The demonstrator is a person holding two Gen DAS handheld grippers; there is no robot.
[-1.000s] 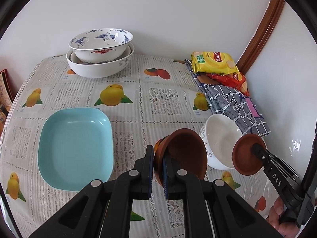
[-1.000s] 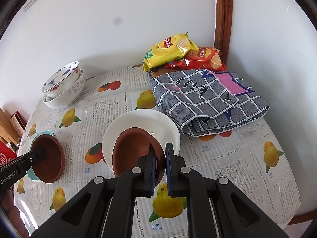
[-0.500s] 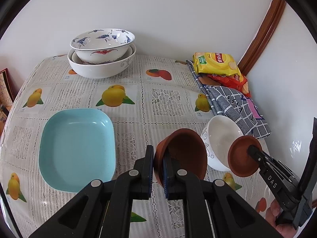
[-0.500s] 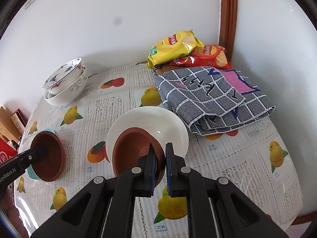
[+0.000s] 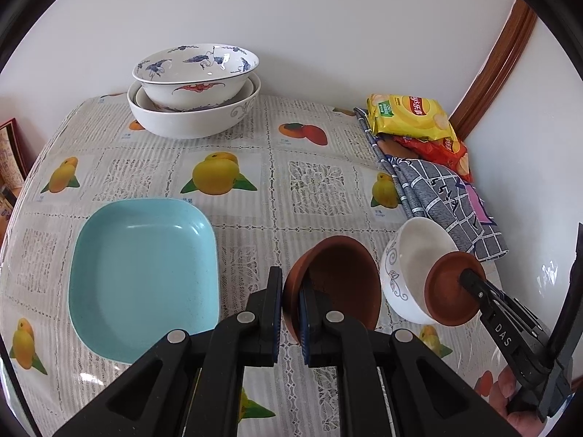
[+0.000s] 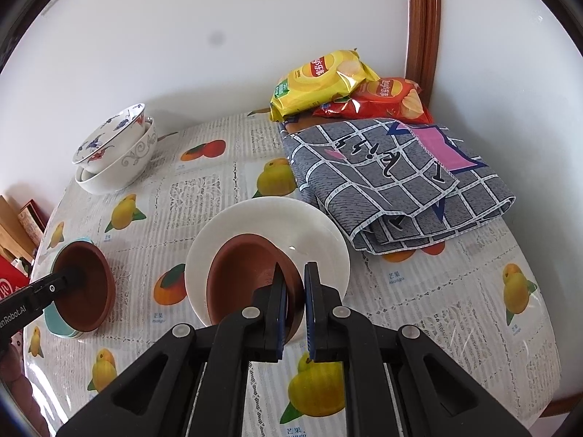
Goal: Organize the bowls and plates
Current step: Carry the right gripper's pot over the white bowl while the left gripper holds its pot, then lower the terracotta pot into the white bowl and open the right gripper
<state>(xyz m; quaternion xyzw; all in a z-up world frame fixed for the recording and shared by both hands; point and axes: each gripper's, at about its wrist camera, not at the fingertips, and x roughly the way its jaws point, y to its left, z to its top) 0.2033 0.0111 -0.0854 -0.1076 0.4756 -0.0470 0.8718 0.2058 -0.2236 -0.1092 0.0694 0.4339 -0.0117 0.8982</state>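
My left gripper [image 5: 290, 291] is shut on the rim of a large brown bowl [image 5: 339, 284], which is tilted just right of the teal plate [image 5: 142, 273]. My right gripper [image 6: 293, 291] is shut on the rim of a smaller brown bowl [image 6: 247, 276], tipped on its side over the white patterned bowl [image 6: 313, 225]. The left wrist view shows that small bowl [image 5: 452, 291] at the near edge of the white bowl [image 5: 415, 266]. In the right wrist view the left gripper [image 6: 73, 276] holds its bowl [image 6: 87, 291] in front of the teal plate [image 6: 54, 324]. Two stacked white bowls [image 5: 195, 98] stand at the back left.
A fruit-print tablecloth [image 5: 313, 189] covers the table. At the back right lie a yellow chip bag [image 5: 411, 114], a red chip bag [image 5: 444, 153] and a folded grey checked cloth [image 5: 448, 196], close to the walls. Boxes [image 6: 22, 225] stand past the left edge.
Both grippers keep their grips on the brown bowls. The views have shifted only very slightly.
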